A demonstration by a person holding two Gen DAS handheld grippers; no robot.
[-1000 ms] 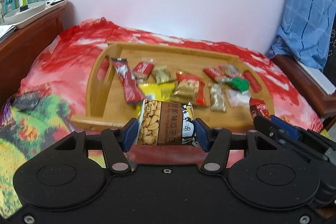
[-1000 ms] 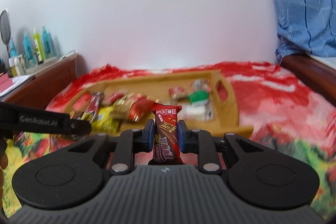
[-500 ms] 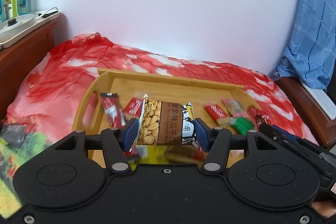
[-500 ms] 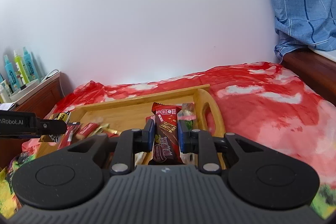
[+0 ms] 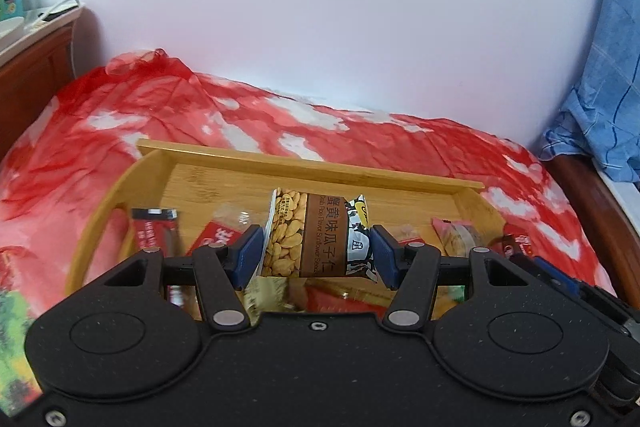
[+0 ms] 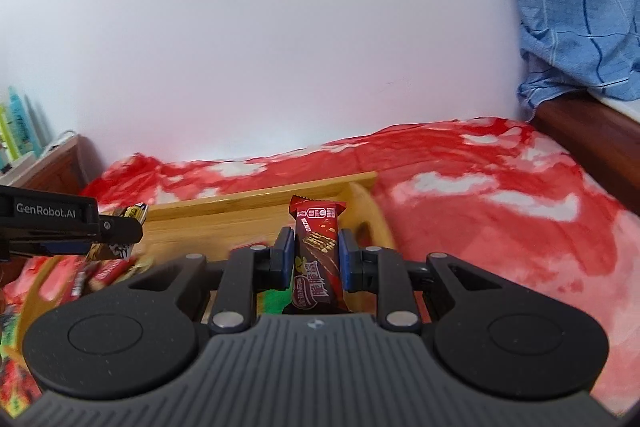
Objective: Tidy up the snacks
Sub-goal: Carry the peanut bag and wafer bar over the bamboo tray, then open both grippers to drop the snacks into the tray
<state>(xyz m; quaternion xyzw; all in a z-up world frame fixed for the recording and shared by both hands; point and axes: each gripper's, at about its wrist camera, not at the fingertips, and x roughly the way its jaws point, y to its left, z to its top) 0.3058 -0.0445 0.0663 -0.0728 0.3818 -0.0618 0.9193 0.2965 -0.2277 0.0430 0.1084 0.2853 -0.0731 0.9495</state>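
Note:
My left gripper (image 5: 316, 253) is shut on a sunflower seed packet (image 5: 318, 235) and holds it above the wooden tray (image 5: 304, 163). Several snack packs lie in the tray under it, among them a dark red stick pack (image 5: 154, 231). My right gripper (image 6: 314, 257) is shut on a red chocolate wafer bar (image 6: 316, 259), held upright over the tray's right end (image 6: 260, 205). The left gripper also shows at the left of the right wrist view (image 6: 116, 227), and the right gripper with its bar at the right of the left wrist view (image 5: 520, 247).
The tray sits on a red and white bedspread (image 5: 248, 115) against a white wall. A wooden side cabinet (image 5: 32, 67) with bottles stands at the left. A blue checked cloth (image 6: 580, 7) hangs over a wooden frame at the right.
Both grippers have moved forward over the tray with their snacks still held. The tray and its snacks now sit lower and closer in both views.

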